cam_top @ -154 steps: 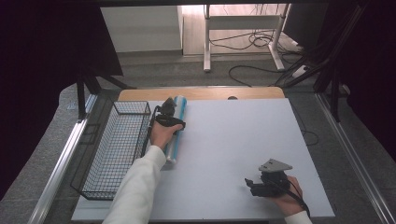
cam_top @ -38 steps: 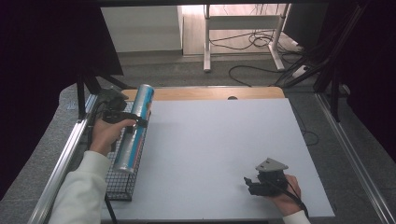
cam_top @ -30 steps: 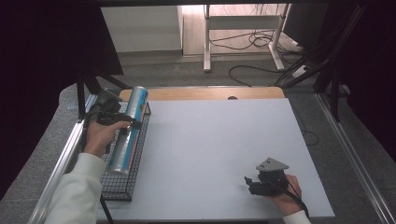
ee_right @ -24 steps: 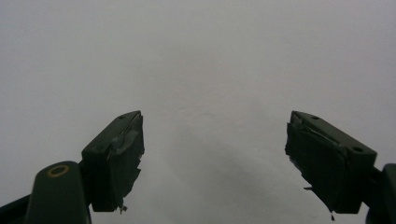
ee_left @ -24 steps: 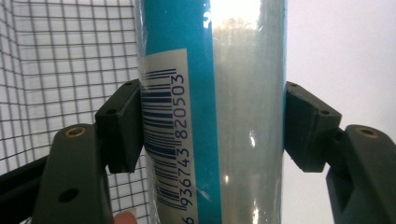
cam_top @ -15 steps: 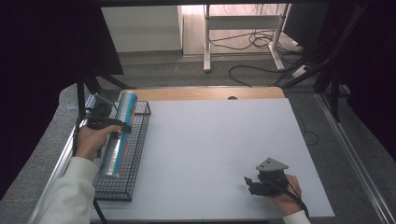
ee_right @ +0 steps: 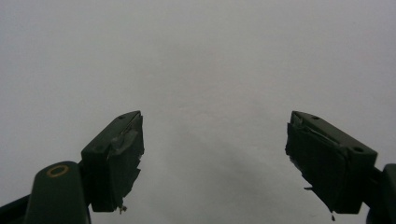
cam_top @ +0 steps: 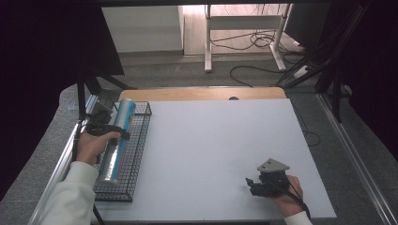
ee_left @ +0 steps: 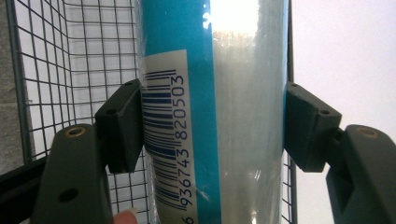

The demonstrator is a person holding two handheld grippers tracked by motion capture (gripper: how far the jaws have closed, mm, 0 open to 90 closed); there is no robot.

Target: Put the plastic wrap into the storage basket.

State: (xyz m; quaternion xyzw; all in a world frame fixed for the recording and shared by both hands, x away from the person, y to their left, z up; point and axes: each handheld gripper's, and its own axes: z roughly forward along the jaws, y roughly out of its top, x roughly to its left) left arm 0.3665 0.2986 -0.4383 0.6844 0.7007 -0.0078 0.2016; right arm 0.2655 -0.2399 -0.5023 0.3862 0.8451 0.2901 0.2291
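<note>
A long blue and clear wrapped roll (cam_top: 116, 140) with a barcode label (ee_left: 163, 140) lies lengthways over the black wire basket (cam_top: 136, 140) at the table's left edge. My left gripper (cam_top: 109, 130) is shut on the roll, its two pads pressing both sides (ee_left: 212, 126), and the basket's mesh shows behind it. Near the front right of the table my right gripper (cam_top: 251, 185) rests open on the white surface, and nothing lies between its fingers (ee_right: 212, 154).
The white table top (cam_top: 216, 150) spreads between the basket and the right hand. A wooden strip (cam_top: 202, 93) runs along the far edge. Beyond it are a desk frame (cam_top: 244, 37) and floor cables (cam_top: 281, 70). A metal rail (cam_top: 61, 159) flanks the basket on the left.
My left hand has carried the roll leftward and down from beside the basket until it lies over the basket. The right gripper has stayed where it was.
</note>
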